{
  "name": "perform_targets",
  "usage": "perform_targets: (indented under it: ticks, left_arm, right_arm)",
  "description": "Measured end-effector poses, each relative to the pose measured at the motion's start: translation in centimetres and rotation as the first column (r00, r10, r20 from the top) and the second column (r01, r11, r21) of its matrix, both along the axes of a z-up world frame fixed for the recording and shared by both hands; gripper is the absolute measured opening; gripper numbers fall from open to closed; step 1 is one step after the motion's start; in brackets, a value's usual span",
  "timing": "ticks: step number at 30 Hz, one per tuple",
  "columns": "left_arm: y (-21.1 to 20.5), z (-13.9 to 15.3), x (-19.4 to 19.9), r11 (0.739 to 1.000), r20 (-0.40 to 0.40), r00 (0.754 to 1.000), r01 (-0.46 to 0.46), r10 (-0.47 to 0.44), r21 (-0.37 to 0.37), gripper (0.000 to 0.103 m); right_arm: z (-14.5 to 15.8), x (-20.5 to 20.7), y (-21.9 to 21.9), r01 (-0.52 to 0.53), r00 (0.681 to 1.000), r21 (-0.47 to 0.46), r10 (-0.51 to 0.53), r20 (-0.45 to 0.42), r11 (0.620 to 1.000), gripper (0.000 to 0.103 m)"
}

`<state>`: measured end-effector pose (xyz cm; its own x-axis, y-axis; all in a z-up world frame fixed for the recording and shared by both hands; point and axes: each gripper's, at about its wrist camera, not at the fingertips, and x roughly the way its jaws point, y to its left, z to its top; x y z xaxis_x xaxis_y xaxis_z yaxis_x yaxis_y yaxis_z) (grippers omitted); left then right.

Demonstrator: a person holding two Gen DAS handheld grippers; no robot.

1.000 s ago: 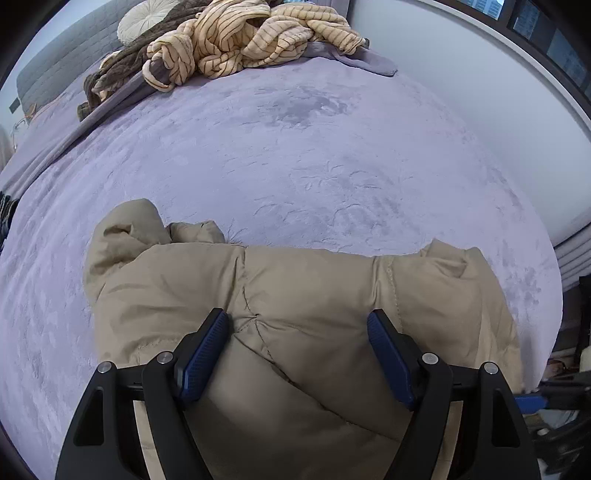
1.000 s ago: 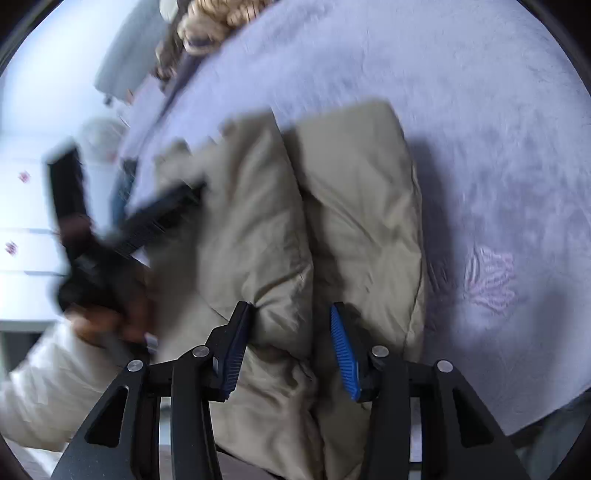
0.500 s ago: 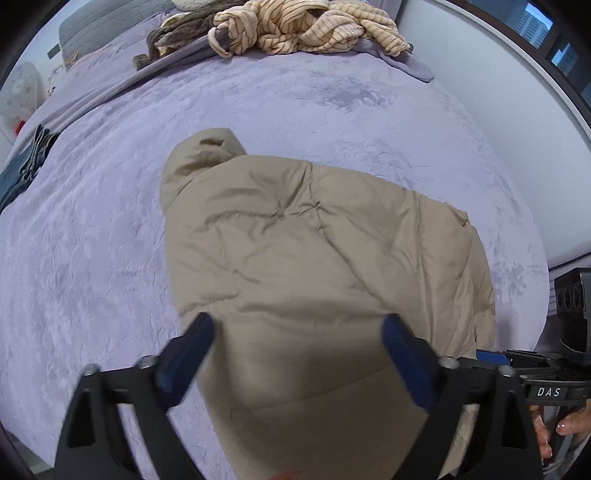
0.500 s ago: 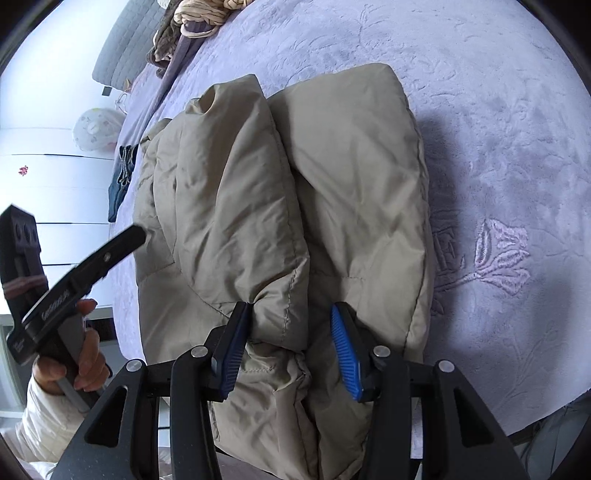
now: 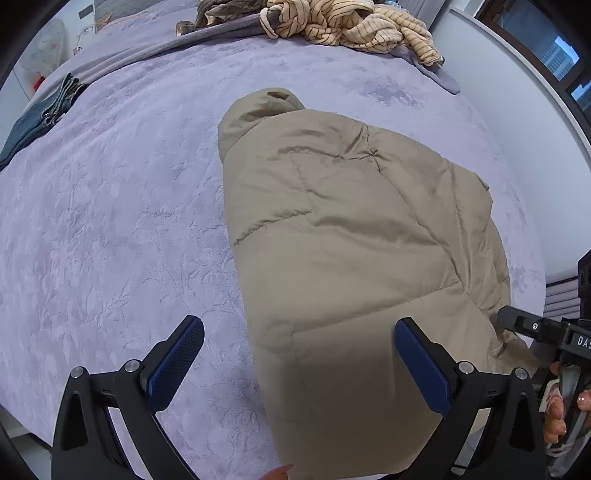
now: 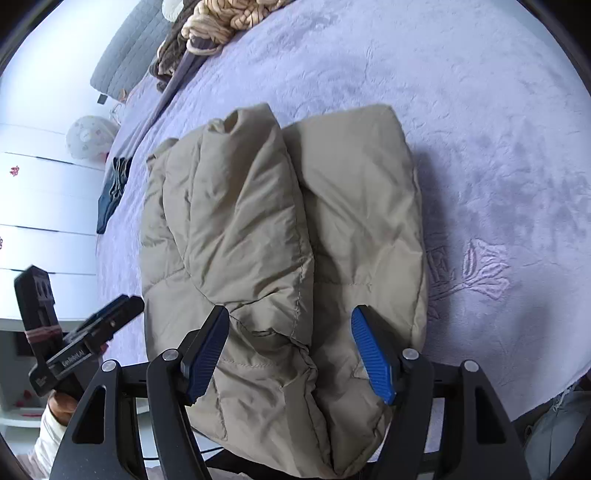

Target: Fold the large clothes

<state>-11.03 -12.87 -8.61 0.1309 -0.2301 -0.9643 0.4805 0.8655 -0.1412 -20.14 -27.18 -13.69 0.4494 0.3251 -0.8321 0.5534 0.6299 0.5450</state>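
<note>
A tan puffer jacket [image 5: 351, 236] lies folded into a thick bundle on the lilac bedspread [image 5: 110, 221]. In the right wrist view the jacket [image 6: 258, 229] shows as two padded rolls side by side. My left gripper [image 5: 299, 363] hovers wide open over its near left corner, pads clear of the fabric. My right gripper [image 6: 290, 352] is over the near end of the bundle. Its jaws are opening, with a bulge of fabric between the pads, which do not press it. Each gripper also shows in the other's view: right gripper [image 5: 535, 328], left gripper [image 6: 74, 350], both hand-held.
A heap of yellow striped clothes [image 5: 351, 26] lies at the far end of the bed, and folded jeans [image 5: 37, 114] sit at the far left. A pale wall [image 5: 517, 110] runs along the right side. White drawers [image 6: 37, 184] stand beyond the left edge.
My left gripper opened wider and drew back off the jacket toward its left side. My right gripper's jaws spread apart and released the fold they pinched.
</note>
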Motion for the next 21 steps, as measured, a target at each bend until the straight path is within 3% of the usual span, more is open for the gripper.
perform_targets:
  ticks: [3,13,21]
  left_arm:
    - [0.8,0.0,-0.1,1.0,0.005,1.0,0.008,-0.008,0.001,0.103]
    - [4.0,-0.4,0.0,1.0,-0.01,1.0,0.014,-0.014,-0.025,0.103]
    - [4.5,-1.3,0.8,0.999,-0.051,0.999,-0.02,0.017,-0.046,0.103]
  right_arm:
    - [1.2,-0.5,0.1,0.042,0.999,-0.04,-0.041,0.021,0.998,0.083]
    - [1.8,-3.0,1.2,0.169,0.985,-0.077,-0.167,0.032,0.983,0.084]
    - [1.7,-2.9,0.1,0.187,0.982,-0.098,-0.185,0.02,0.978,0.084]
